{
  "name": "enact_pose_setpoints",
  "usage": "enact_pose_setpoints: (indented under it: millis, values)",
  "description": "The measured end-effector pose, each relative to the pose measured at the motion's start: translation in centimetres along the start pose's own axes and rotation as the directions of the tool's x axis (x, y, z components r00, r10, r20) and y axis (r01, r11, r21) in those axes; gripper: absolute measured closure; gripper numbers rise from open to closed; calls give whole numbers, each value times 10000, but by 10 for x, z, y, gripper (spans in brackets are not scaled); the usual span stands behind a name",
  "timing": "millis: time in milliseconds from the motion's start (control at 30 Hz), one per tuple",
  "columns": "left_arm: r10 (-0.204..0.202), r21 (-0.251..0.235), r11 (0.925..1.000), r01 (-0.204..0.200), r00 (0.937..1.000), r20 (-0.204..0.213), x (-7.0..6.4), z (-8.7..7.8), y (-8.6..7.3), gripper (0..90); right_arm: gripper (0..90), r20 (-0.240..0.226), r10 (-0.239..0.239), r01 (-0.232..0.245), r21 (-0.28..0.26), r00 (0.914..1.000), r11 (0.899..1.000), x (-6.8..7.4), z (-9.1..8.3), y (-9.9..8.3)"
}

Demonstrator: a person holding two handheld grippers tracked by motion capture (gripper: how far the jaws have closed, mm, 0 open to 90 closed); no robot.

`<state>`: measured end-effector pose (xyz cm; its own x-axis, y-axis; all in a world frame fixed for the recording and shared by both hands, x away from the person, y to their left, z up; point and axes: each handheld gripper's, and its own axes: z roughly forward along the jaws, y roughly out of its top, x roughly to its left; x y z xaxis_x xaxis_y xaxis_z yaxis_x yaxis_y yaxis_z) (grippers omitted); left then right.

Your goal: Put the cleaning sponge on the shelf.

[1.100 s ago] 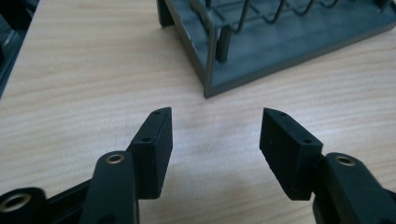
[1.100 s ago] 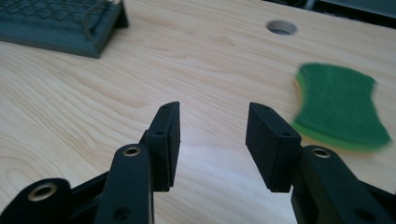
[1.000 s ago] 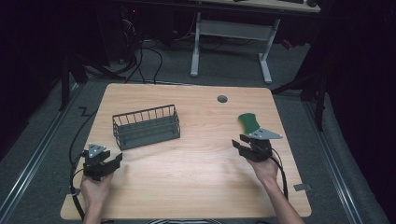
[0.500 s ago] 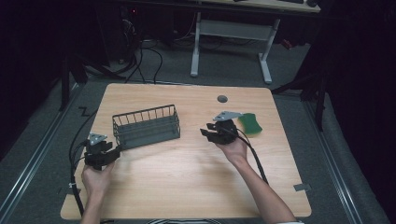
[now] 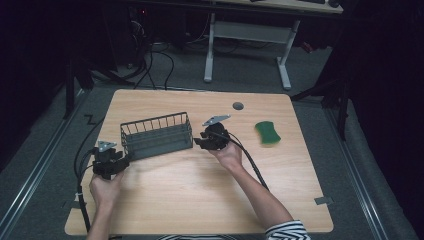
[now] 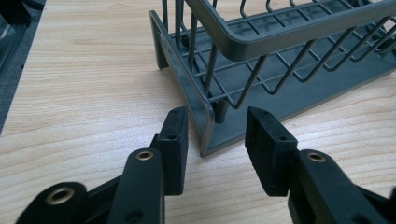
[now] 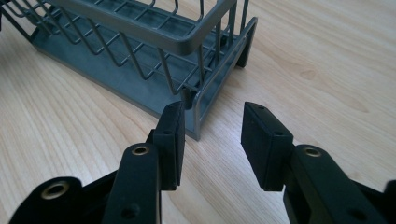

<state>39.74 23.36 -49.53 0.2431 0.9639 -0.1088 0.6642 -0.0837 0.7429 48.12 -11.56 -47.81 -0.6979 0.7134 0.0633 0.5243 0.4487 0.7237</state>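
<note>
Step, as judged: two-ended grasp of basket (image 5: 156, 135); left gripper (image 6: 215, 140) and right gripper (image 7: 212, 135), jaws apart, straddle its corners; next: close both.

Light wooden bench (image 5: 200, 200), seen from above — a grey wire basket (image 5: 157, 135) rests at about 10 o'clock of centre, a green sponge (image 5: 267, 133) at 2 o'clock, well apart.
</note>
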Motion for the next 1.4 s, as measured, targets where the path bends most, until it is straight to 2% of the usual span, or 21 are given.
enact_pose_setpoints:
  millis: [133,367,533,767,1033,1167,1400]
  values:
    - [-57,24,10000,57,10000,25,1,2,0,641,642,-247,187,-182,203,9995,9996,0,14,2]
    - [-59,84,9999,58,10000,70,3,5,-1,689,708,-414,145,-127,418,9990,9990,4,24,3]
    - [20,205,9998,-21,10000,58,2,7,-2,737,769,-265,112,-100,458,9996,9989,6,26,4]
    - [7,252,9997,-9,10000,79,3,9,-2,790,853,-42,-176,177,492,9998,9986,9,28,6]
    - [34,180,9998,-35,10000,24,4,9,-1,855,864,-9,-206,206,514,9998,9985,8,28,6]
    - [328,183,9993,-327,9994,-69,3,9,-1,863,865,-5,-257,257,509,9997,9984,8,28,6]
    - [561,210,9982,-560,9984,-32,1,8,-1,869,868,37,-361,358,598,9993,9976,9,26,5]
